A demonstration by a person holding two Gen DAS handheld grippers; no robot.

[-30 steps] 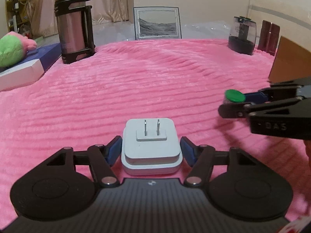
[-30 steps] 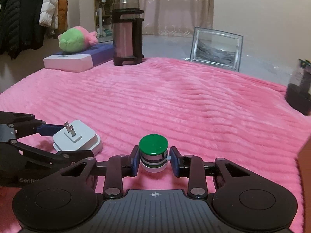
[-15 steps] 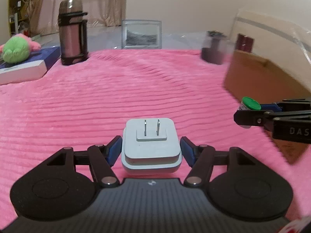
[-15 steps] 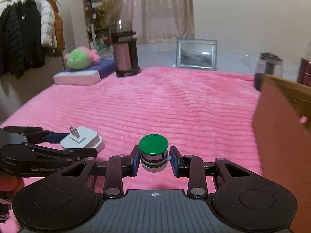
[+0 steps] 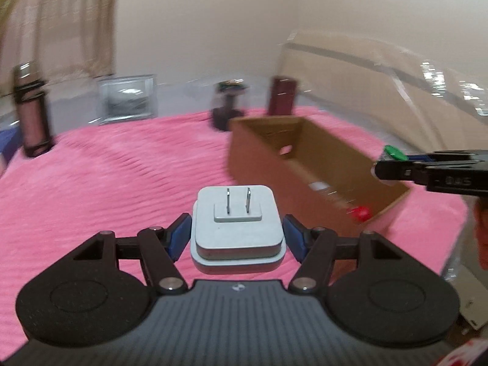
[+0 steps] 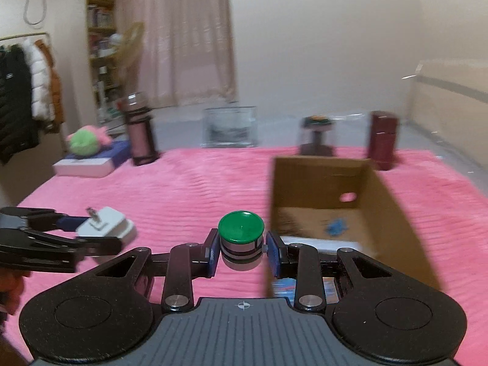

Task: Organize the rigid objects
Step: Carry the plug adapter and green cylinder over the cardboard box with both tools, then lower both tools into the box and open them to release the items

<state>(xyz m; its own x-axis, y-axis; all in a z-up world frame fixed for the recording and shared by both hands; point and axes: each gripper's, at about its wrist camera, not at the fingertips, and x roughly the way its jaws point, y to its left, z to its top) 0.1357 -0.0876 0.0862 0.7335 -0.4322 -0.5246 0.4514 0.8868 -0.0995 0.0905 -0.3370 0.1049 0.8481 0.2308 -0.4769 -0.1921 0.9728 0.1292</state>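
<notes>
Over the pink ribbed fleece blanket (image 5: 106,183) we've got both grippers up in the air, each with something in it. Our left gripper (image 5: 237,238) has its blue pads against the two sides of a white square plug adapter (image 5: 236,228), which sits flat with its two metal prongs pointing up and a stepped base underneath. Our right gripper (image 6: 241,251) is clamped on a small round jar with a glossy green lid (image 6: 241,239); the body below the lid looks banded dark and silvery, though it's a bit blurry so we can't say more.

Just to the right of that jar is an open brown cardboard box (image 6: 381,201) sitting toward the blanket's right edge, with an oval handle hole in its far wall. Inside we can make out something blue and some flat whitish stuff, and the left view shows a small red object (image 5: 360,213) near the box's front corner.

Along the blanket's far edge: a tall steel thermos in a black frame (image 6: 138,134), a framed picture (image 6: 230,126), a dark jar-like thing (image 6: 317,135) and a dark red box (image 6: 382,140). A green and pink plush (image 6: 85,141) lies on a flat box at the far left corner.
</notes>
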